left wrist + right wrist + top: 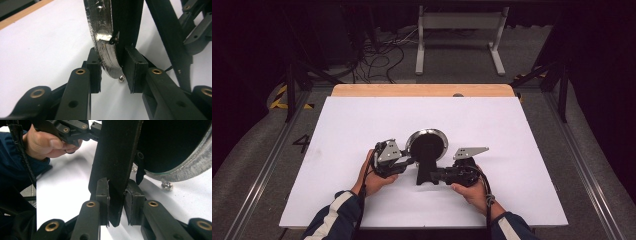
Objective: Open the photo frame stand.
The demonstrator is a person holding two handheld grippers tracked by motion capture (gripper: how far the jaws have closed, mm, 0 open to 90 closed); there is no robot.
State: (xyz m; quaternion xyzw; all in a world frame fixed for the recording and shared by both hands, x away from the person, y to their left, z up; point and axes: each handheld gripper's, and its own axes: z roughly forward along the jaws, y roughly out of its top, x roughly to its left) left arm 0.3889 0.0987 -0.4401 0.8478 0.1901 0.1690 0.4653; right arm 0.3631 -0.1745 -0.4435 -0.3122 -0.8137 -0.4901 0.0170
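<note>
Now the left gripper [111, 72] pinches the silver rim of a round mirror [427, 144], while the right gripper [117, 195] clamps its black stand [426, 172]. Both meet mid-table on a white sheet [362, 120] over a wooden table [422, 90], with cables [377, 55] on the grey floor beyond. Both hands [374, 180] reach in from the near edge, angled inward.

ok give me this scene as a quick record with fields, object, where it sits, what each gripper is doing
object: round mirror with silver rim and black back stand
surface: white table
left gripper: jaws shut on the mirror's rim, at its left edge
right gripper: jaws shut on the flat black stand
hands: left hand and right hand each hold a gripper
</note>
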